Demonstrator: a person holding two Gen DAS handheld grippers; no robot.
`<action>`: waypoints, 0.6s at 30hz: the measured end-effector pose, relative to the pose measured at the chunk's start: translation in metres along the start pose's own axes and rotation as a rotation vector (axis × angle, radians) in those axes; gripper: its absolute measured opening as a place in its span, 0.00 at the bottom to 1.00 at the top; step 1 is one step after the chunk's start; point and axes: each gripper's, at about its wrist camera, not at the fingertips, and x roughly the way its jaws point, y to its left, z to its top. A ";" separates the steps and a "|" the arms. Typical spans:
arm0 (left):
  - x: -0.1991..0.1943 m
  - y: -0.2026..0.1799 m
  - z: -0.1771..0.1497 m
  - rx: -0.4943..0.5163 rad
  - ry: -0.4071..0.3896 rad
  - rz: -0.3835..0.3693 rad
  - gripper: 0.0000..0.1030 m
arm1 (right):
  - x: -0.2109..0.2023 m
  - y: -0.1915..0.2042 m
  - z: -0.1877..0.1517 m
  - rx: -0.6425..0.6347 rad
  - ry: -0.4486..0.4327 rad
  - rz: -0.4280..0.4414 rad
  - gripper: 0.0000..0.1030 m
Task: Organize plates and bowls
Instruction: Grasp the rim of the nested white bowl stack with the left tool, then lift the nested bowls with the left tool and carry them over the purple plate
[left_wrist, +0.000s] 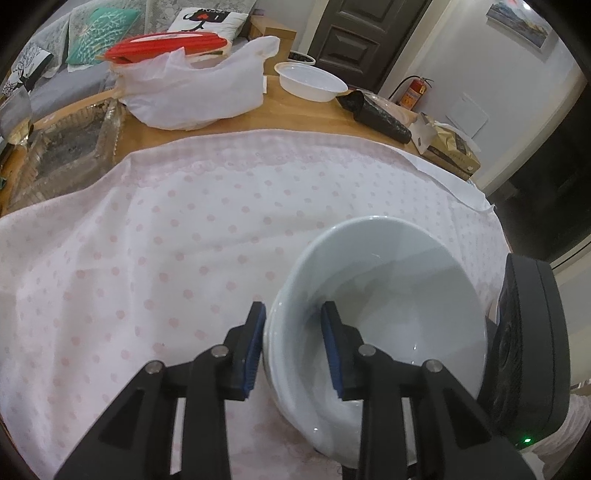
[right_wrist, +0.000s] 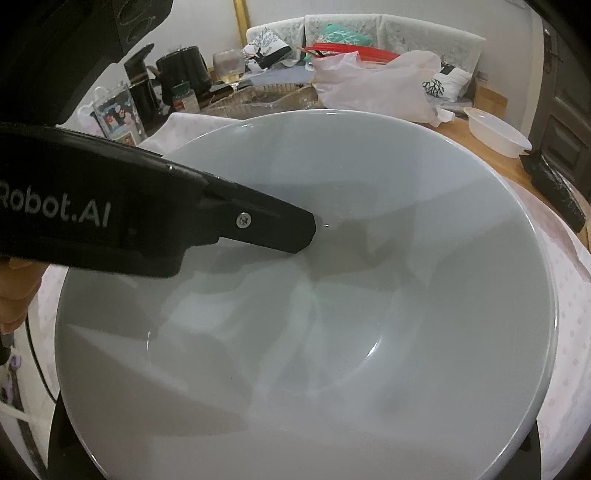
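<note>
On the dotted cloth (left_wrist: 147, 240) sits the bowl (left_wrist: 388, 295); the left gripper (left_wrist: 293, 347) straddles its rim, pads not pressing. The bowl hides the right gripper's fingers, spread wide.

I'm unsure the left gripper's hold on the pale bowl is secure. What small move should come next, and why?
Probably close the left gripper a little more on the pale grey-blue ceramic bowl. Its blue pads straddle the near rim, one outside and one inside, with a slight gap visible at the wall.
</note>
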 end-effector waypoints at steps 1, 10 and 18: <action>0.000 -0.001 0.000 0.003 0.000 0.003 0.26 | 0.000 0.001 0.000 -0.002 -0.001 -0.002 0.99; -0.009 -0.016 -0.008 0.057 0.007 0.033 0.26 | -0.013 0.004 -0.010 -0.002 -0.033 0.007 0.99; -0.028 -0.037 -0.012 0.087 -0.008 0.050 0.26 | -0.038 0.006 -0.018 0.003 -0.072 0.010 0.99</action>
